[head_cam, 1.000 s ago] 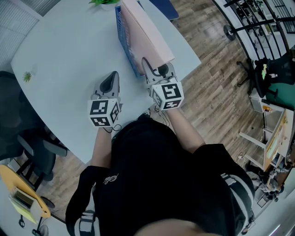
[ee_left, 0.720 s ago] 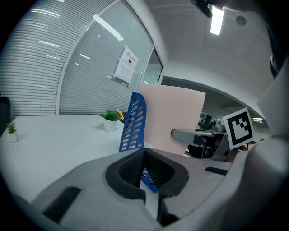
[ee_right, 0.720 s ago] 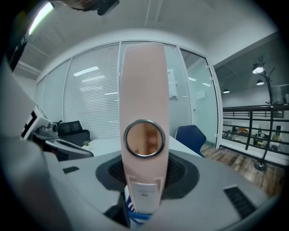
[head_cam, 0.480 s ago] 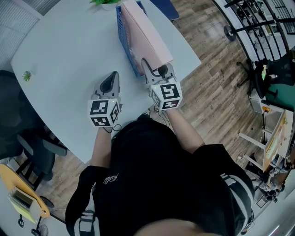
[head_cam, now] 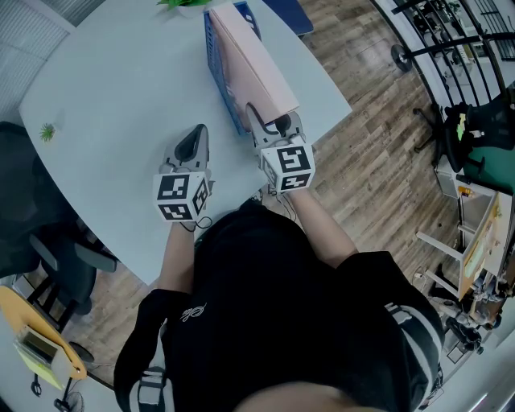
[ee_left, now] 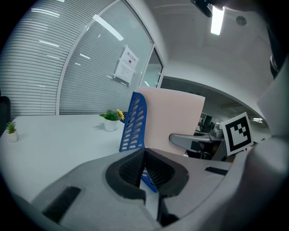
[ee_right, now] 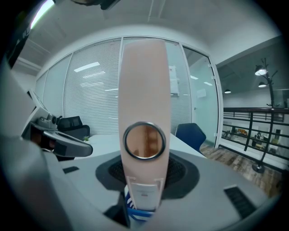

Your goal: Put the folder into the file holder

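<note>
A pink folder (head_cam: 256,71) stands on its edge in the blue perforated file holder (head_cam: 216,71) on the white table (head_cam: 121,96). My right gripper (head_cam: 270,129) is shut on the folder's near spine end; in the right gripper view the spine (ee_right: 144,108) with its metal ring hole fills the gap between the jaws, and the holder's blue edge (ee_right: 134,213) shows below. My left gripper (head_cam: 191,145) rests on the table left of the holder, shut and holding nothing. In the left gripper view the holder (ee_left: 133,124) and folder (ee_left: 176,117) stand just ahead, to the right.
A tiny potted plant (head_cam: 47,133) sits at the table's left side and a leafy one (head_cam: 181,3) at the far end. A blue chair (head_cam: 286,11) stands beyond the table. The table's right edge (head_cam: 342,105) drops to wood floor. A dark office chair (head_cam: 28,217) is at left.
The right gripper and the folder have shifted slightly left and forward along the holder; the holder's far blue end now shows past the folder. The left gripper has stayed still.
</note>
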The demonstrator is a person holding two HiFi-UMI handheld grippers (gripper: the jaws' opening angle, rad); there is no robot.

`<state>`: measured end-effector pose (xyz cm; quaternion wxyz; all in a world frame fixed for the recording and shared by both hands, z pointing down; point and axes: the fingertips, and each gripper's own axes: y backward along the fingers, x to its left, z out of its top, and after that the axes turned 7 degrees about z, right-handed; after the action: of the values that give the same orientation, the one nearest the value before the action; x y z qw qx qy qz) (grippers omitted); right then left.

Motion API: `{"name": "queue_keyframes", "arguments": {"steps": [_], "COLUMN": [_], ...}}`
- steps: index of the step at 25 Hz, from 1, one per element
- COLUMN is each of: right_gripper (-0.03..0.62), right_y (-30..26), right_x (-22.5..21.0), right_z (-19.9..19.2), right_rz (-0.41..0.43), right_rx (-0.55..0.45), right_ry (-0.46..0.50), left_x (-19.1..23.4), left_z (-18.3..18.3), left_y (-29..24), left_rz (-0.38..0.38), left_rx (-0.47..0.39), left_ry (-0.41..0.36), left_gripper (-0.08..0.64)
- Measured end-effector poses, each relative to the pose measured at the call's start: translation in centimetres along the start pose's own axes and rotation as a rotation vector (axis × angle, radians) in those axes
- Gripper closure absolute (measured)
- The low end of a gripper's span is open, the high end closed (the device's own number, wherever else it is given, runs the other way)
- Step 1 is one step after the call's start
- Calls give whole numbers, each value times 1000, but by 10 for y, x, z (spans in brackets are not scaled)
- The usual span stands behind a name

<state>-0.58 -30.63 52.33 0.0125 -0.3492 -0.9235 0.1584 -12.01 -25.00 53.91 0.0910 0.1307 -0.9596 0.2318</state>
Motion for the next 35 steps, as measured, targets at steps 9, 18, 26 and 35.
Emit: {"name": "queue_keyframes", "arguments": {"steps": [9,18,26,35], "right_gripper": [420,336,287,290], "right_y": [-4,-7,10,47], "right_x": [5,13,15,12], "right_z": [-6,-20,-41,-55], "right_rz": [-1,42,65,61], "right_rx": [21,109,156,160], "right_ry": [34,53,13,-24], "left_x": [-2,-9,-23,-51], "left_z": [-2,-6,-20,-41], "left_y": [-2,1,8,19], "left_rz": [-6,-15,-20,-25], "left_rx": [5,16,45,85], "left_ry": [1,-5,4,-36], "left_gripper": [561,561,561,561]}}
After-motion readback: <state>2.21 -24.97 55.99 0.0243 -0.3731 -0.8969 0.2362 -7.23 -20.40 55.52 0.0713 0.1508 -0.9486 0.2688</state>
